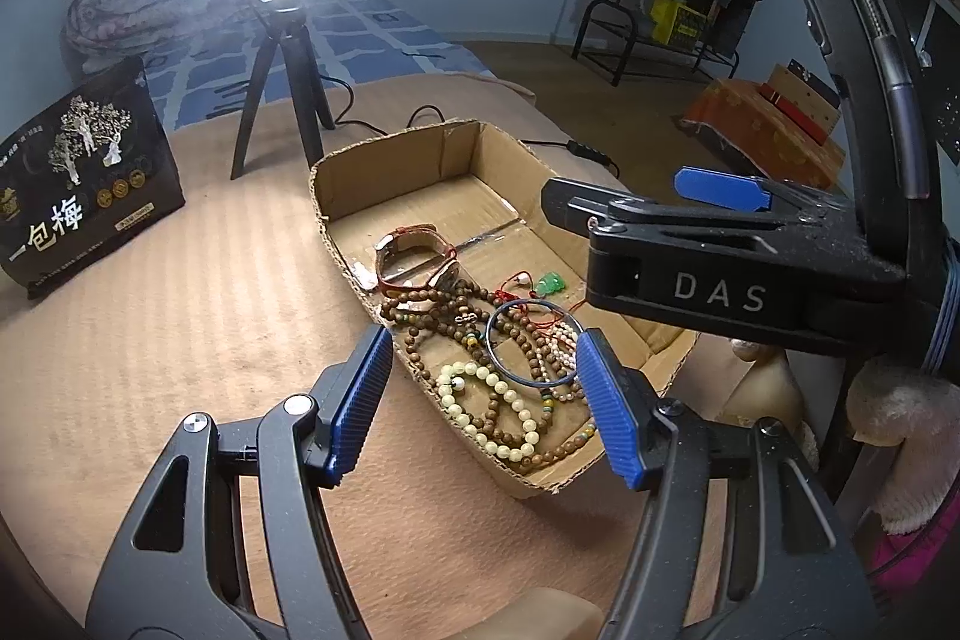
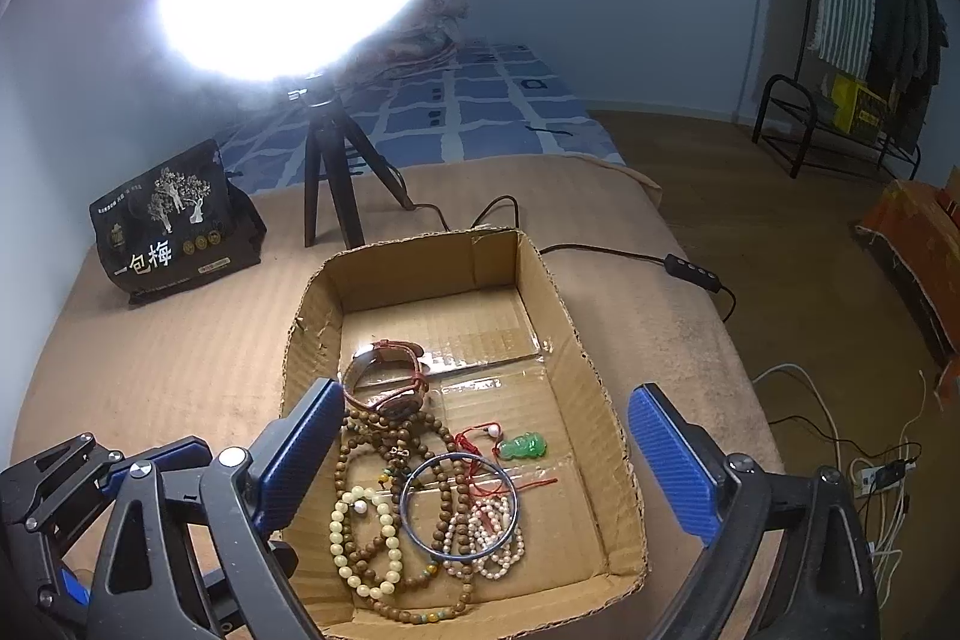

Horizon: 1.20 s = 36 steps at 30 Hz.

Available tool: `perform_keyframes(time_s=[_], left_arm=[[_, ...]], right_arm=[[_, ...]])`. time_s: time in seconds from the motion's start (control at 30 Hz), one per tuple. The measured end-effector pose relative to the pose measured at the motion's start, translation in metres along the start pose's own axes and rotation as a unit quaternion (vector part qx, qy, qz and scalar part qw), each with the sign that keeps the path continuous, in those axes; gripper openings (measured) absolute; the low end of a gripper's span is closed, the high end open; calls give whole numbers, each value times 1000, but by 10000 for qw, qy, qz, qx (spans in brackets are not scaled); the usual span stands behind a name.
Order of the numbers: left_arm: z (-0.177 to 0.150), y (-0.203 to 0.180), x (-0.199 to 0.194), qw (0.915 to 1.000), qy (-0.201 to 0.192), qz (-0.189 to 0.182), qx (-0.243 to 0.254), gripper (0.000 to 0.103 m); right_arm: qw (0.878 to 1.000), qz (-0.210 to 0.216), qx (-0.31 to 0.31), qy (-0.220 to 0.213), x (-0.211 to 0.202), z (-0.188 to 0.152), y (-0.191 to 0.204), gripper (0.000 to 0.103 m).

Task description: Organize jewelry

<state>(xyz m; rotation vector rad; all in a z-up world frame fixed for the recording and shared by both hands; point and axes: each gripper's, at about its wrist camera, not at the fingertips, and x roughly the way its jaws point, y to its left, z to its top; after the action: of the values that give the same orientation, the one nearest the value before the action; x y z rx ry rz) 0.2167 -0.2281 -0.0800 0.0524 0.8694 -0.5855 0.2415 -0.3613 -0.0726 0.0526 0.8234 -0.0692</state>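
An open cardboard box (image 2: 564, 316) (image 1: 336, 196) lies on the tan bed. In its near half lie a watch with a brown strap (image 2: 390, 376) (image 1: 414, 262), brown wooden bead strings (image 2: 360, 538) (image 1: 432, 334), a cream bead bracelet (image 2: 384, 538) (image 1: 510, 418), a blue bangle (image 2: 459, 505) (image 1: 531, 343), a pearl bracelet (image 2: 498, 538) and a green jade pendant on red cord (image 2: 525, 447) (image 1: 551, 285). My left gripper (image 1: 483, 400) is open and empty above the box's near end. My right gripper (image 2: 486, 466) is open and empty above the jewelry; it also shows in the left wrist view (image 1: 690, 220).
A black snack bag (image 2: 171, 226) (image 1: 84, 196) stands at the back left. A ring light on a black tripod (image 2: 336, 172) (image 1: 282, 88) stands behind the box, its cable and switch (image 2: 690, 271) running right. A clothes rack (image 2: 852, 40) and floor cables (image 2: 870, 472) are at right.
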Motion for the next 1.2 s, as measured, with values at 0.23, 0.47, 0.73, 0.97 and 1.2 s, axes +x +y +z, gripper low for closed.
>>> perform_keyframes(time_s=[0.23,0.47,0.73,0.97,1.2], left_arm=[[-2,3,-16,9999,-111,41,-17,65],[-5,5,-42,9995,-304,82,-91,65],[-13,4,-76,9983,-550,133,-141,65],[-22,-3,-101,9979,-635,106,-42,65],[-32,-15,-126,9971,-735,154,116,80]], right_arm=[[9999,-78,-55,-89,-16,0,7,97],[9996,-99,-75,-253,-41,-1,14,97],[9988,-219,-98,-424,-71,-7,19,97],[9976,-288,-95,-623,-102,-13,20,97],[9954,-328,33,-902,-135,-24,17,102]])
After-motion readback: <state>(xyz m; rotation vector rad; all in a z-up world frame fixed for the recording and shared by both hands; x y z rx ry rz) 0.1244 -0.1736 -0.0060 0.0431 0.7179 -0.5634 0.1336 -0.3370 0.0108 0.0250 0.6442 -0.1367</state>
